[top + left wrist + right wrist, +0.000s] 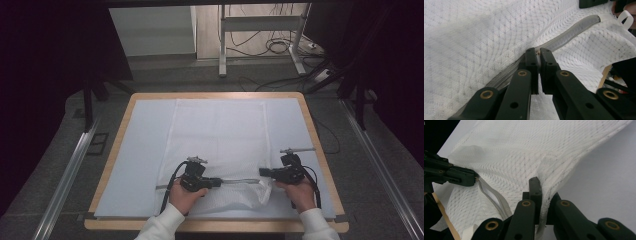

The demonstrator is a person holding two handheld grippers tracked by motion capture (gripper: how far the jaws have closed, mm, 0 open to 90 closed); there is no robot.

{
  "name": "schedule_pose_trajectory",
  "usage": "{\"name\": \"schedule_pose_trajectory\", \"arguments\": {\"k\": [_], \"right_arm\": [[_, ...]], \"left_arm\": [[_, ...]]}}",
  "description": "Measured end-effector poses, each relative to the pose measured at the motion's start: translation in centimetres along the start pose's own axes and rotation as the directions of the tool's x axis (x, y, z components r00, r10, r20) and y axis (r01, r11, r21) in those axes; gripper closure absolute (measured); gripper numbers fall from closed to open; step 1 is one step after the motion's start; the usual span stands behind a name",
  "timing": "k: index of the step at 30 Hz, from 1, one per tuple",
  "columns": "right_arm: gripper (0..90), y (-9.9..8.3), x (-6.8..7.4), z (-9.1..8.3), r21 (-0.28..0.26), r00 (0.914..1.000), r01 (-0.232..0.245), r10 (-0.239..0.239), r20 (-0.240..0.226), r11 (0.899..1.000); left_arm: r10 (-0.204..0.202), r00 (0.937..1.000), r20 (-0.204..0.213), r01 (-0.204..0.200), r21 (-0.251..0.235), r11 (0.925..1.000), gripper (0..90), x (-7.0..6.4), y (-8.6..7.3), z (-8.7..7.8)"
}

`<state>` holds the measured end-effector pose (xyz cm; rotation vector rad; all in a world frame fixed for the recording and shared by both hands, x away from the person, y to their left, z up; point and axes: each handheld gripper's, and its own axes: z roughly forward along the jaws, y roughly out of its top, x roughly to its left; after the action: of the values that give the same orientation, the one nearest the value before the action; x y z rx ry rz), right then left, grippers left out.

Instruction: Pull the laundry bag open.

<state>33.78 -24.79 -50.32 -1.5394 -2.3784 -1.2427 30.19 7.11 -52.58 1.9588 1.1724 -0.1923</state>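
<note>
The left gripper [539,53] has its jaws pressed together on the small metal zipper pull [538,53], which sits between the tips. That pinch is what lets the slider be drawn along the grey zipper [571,31], which runs away from the tips toward two o'clock in the left gripper view and ends at a white fabric loop [625,17].

The right gripper [543,195] is clamped on a pinched-up fold of the white mesh laundry bag [529,152] at the zipper's far end. Judged from this, it serves as the anchor: holding the cloth taut there keeps the zipper line straight so the slider does not bunch the mesh ahead of it. In the right gripper view the left gripper shows at about nine o'clock, and a short stretch of zipper between the two lies parted, showing pale lining.

In the high view the bag [220,135] lies flat on a pale mat [135,150] on the wooden table [107,170], its zippered edge nearest the person, at six o'clock. The grippers face each other along that edge, the left gripper [216,182] at seven o'clock, the right gripper [263,172] at five, both hands behind them.
</note>
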Motion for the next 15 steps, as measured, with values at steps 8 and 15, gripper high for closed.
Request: {"name": "schedule_pose_trajectory", "arguments": {"k": [8, 15], "right_arm": [[87.4, 0.0, -0.1, 0.0, -0.004, 1.0, -0.007, 0.006, -0.007, 1.0], [87.4, 0.0, -0.1, 0.0, -0.003, 0.9999, -0.006, 0.006, -0.009, 1.0]], "left_arm": [[-0.013, 0.9999, -0.002, 0.013, -0.016, 0.9998, 86.8, 0.5, -0.3, -1.1], [-0.018, 0.9997, -0.015, 0.017, -0.024, 0.9996, 86.8, 0.8, -0.6, -1.7]]}}
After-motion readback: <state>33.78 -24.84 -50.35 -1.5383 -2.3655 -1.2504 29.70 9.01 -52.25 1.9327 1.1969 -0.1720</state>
